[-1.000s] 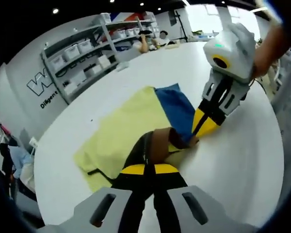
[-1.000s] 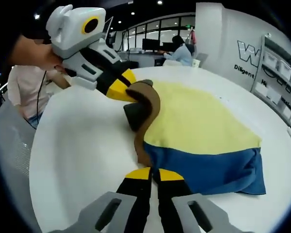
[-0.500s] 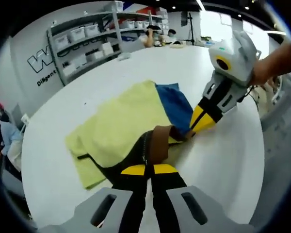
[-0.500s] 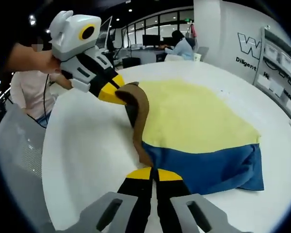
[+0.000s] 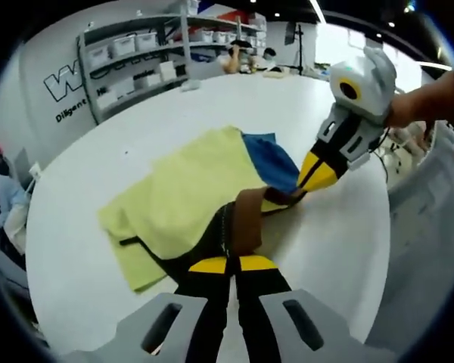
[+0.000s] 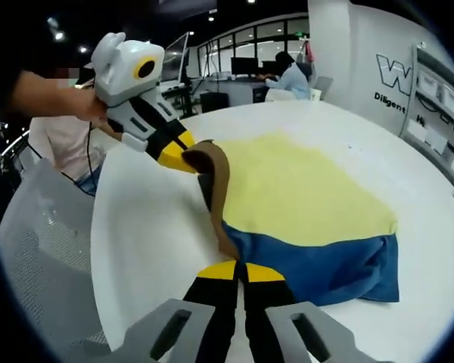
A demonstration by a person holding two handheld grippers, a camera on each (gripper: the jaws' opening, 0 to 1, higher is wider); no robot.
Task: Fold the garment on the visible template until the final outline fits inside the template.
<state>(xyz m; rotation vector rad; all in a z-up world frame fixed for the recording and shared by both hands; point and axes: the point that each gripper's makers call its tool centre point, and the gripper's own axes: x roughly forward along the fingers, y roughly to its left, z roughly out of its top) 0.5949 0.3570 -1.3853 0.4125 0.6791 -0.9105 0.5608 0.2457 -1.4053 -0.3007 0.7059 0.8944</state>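
Left gripper: jaws closed together on the brown waistband edge of the garment; seen from the right gripper view as the yellow-tipped tool pinching the far end of the same band.
Garment: yellow cloth with a blue section, spread flat on the white table, directly ahead of the left jaws and running away to their left.
Brown band: lifted off the table, strung between both tools, sagging slightly along its run.
Blue section: just ahead and right of the right jaws, far edge rumpled.
Right gripper: jaws pressed shut on the near end of the band where brown met blue; seen in the left gripper view coming in from the right.
Handling, judged: light, limp, non-fragile; likely to drape and slide on the smooth tabletop; no stiffness to hold a crease unaided.
Hold points, judged: thick band hem the firmest purchase; corners next best.
Template: not made out under the cloth.
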